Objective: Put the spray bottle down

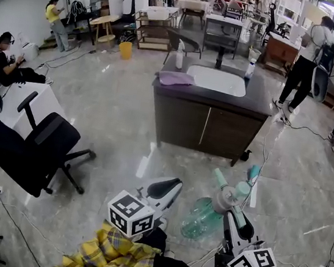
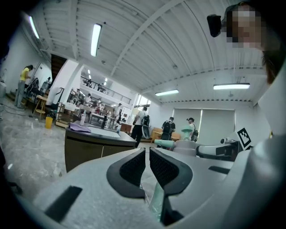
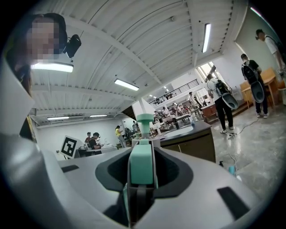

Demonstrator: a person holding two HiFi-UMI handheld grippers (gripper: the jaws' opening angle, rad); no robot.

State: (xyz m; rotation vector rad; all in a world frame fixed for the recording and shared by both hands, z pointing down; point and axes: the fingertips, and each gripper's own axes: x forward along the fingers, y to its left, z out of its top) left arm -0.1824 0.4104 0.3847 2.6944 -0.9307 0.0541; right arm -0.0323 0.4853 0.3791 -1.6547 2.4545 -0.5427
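1. Head view: the right gripper (image 1: 230, 208) is clamped on the head of the spray bottle (image 1: 203, 219). The clear green body hangs in the air over the grey marble floor (image 1: 113, 122), low in the picture and near the person. The left gripper (image 1: 168, 188) points forward just beside the bottle, apart from it. The putting-down step looks not yet done. The likely place is the dark countertop (image 1: 259, 99) of the sink cabinet (image 1: 208, 126), which stands well ahead. The next move calls for carrying the bottle there, setting its base flat on a bare stretch of counter, then opening the jaws. A purple cloth (image 1: 174, 78) lies on the counter's left end, and a black office chair (image 1: 42, 143) stands to the left. Cables trail across the floor, and other people work around the big open room.

2. Left gripper view: the left gripper (image 2: 147, 167) has its pads all but together, with only a slit between them and nothing gripped. A pale green sliver low in the gap is probably the bottle's body beyond the jaws, though I cannot be sure. The bottle's nozzle (image 2: 172, 144) shows to the right.

3. Right gripper view: the right gripper (image 3: 142, 175) has both pads pressed on the green head of the spray bottle (image 3: 144, 123), with the nozzle pointing towards the cabinet.
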